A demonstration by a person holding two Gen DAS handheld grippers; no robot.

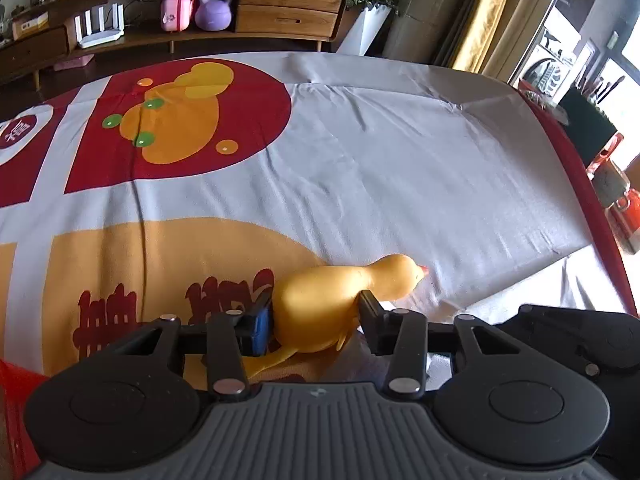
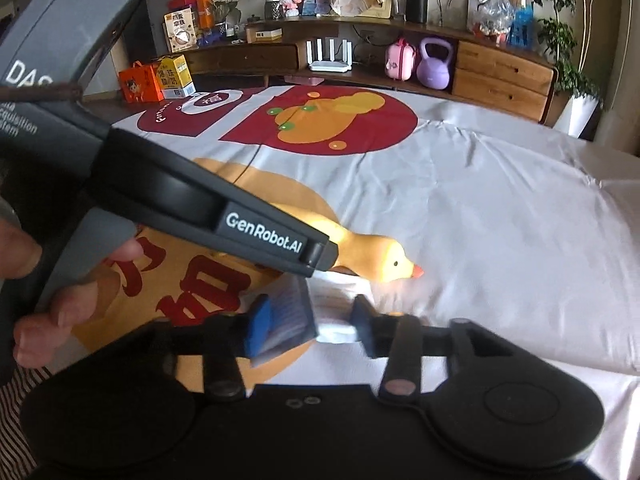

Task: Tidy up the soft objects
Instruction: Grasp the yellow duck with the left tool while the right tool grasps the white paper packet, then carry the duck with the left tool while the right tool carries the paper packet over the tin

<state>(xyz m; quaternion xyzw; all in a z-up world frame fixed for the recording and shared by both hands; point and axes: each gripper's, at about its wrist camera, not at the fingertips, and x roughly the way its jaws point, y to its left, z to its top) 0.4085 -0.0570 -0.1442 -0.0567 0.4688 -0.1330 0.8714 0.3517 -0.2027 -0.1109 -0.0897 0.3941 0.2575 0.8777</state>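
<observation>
Rubber duck [image 1: 328, 304] is seen lying on its side on the printed cloth [image 1: 400, 168] of the table, its body clasped between the pads of the left hand-held gripper [image 1: 314, 316]; head and beak project ahead and to the right of the jaws. The pads are pressed against both flanks, so a hold on the duck is judged to be established.

In the right wrist view, the right hand-held gripper [image 2: 306, 322] is closed to a narrow gap on a pale, folded piece of material [image 2: 324, 320], lying just below and in front of the duck's head. What this material is cannot be told; the picture is blurred there.

A hand [image 2: 48, 280] is noted on the grip of the left device.

Progress: both items are gripped but neither is seen lifted clear of the cloth. No container or destination is identified in either view. Sorting is judged to be at an early stage, with carrying and placing left.
</observation>
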